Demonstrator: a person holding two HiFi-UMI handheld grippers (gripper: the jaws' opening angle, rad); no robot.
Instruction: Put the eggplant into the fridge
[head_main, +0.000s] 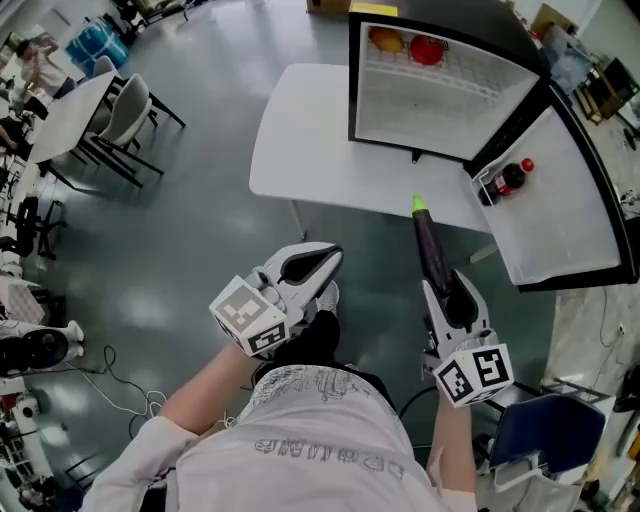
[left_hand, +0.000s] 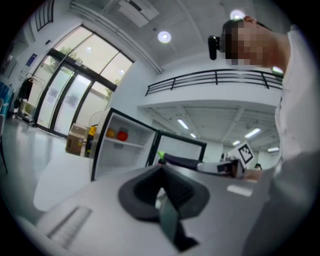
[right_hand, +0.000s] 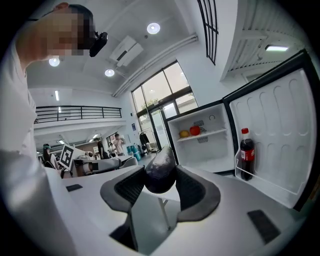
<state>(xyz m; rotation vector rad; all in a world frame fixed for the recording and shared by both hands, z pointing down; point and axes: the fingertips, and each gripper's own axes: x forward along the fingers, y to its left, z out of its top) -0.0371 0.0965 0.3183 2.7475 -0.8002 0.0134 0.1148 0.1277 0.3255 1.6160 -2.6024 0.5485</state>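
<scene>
A long dark purple eggplant (head_main: 432, 245) with a green stem end sticks forward out of my right gripper (head_main: 437, 287), whose jaws are shut on its thick end. In the right gripper view the eggplant (right_hand: 162, 161) fills the gap between the pads of that gripper (right_hand: 160, 172). The small fridge (head_main: 352, 90) stands open on a white table (head_main: 300, 150) ahead, its door swung to the right. The eggplant's tip is short of the table's near edge. My left gripper (head_main: 325, 258) is to the left, shut and empty, its tips (left_hand: 161, 169) touching.
An orange fruit (head_main: 388, 40) and a red one (head_main: 427, 48) sit on the fridge's top shelf. A cola bottle (head_main: 508, 178) stands in the door rack. Chairs and a table (head_main: 120, 110) are at the far left. A blue chair (head_main: 545, 430) is by my right side.
</scene>
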